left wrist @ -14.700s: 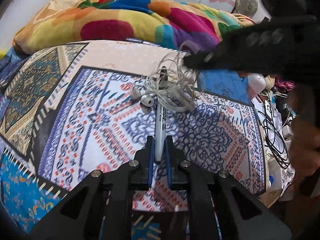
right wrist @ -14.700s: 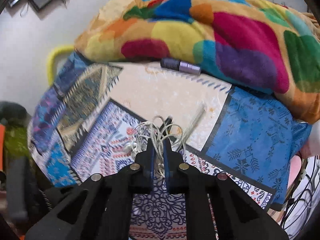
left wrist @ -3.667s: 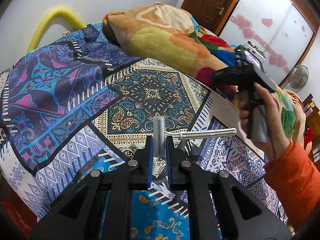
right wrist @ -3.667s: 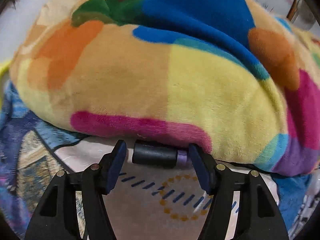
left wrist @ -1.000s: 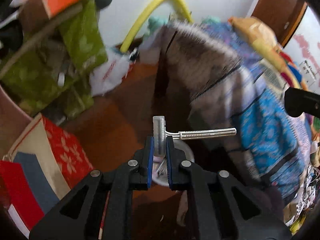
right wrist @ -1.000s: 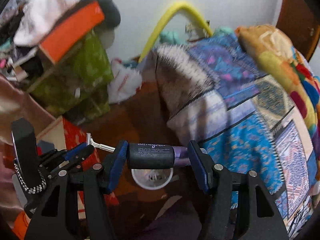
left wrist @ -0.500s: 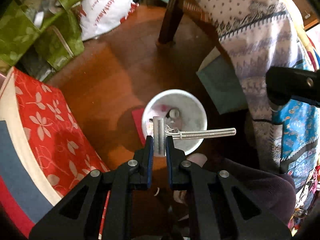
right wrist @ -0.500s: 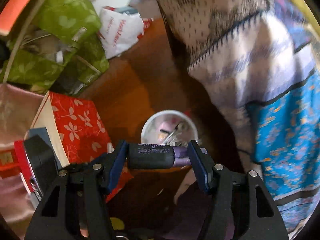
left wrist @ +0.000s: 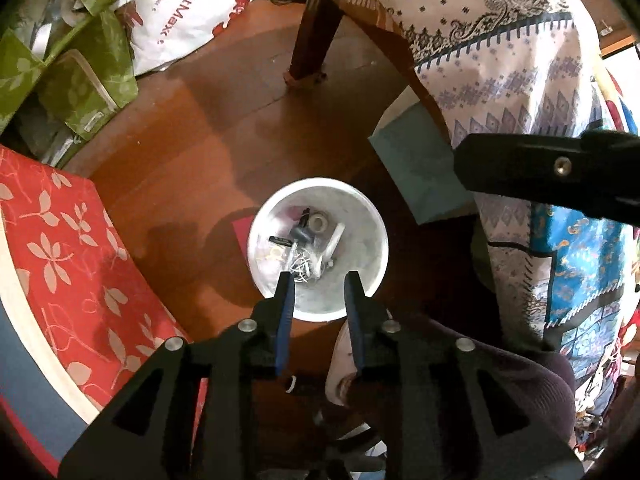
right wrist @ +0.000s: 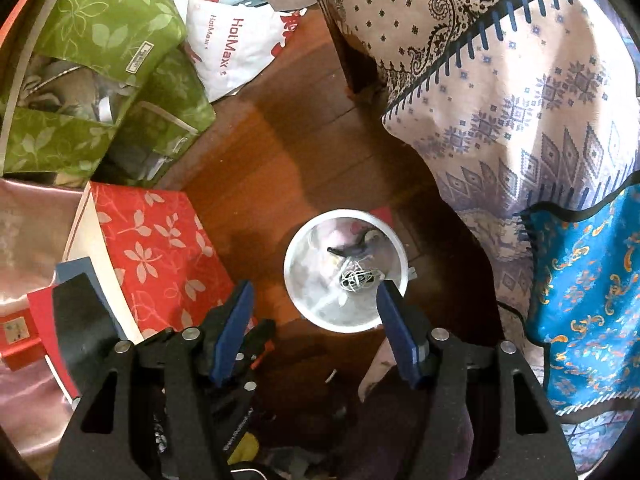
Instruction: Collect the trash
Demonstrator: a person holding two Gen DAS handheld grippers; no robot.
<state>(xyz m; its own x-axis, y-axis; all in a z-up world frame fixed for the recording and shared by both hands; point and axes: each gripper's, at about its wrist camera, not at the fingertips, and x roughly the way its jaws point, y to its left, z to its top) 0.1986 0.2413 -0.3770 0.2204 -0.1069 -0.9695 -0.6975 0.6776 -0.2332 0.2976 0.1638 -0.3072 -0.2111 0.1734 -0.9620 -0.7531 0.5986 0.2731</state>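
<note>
A white trash bin (left wrist: 372, 264) stands on the wooden floor, seen from above; it also shows in the right wrist view (right wrist: 308, 304). Inside lie tangled white earphones (right wrist: 356, 278), a dark tube (left wrist: 300, 232) and other small items. My left gripper (left wrist: 318, 284) hangs open and empty over the bin's near rim. My right gripper (right wrist: 314, 300) is wide open and empty above the bin. The right gripper's black body (left wrist: 552, 172) crosses the left wrist view at the right.
A red floral box (right wrist: 156, 240) stands left of the bin. Green leaf-print bags (right wrist: 92, 92) and a white HotMax bag (right wrist: 232, 52) lie further back. A patterned bed cover (right wrist: 520, 100) hangs at the right over a wooden bed leg (left wrist: 316, 28).
Both grippers have opened over the bin. The razor has left my left gripper and the dark tube has left my right gripper.
</note>
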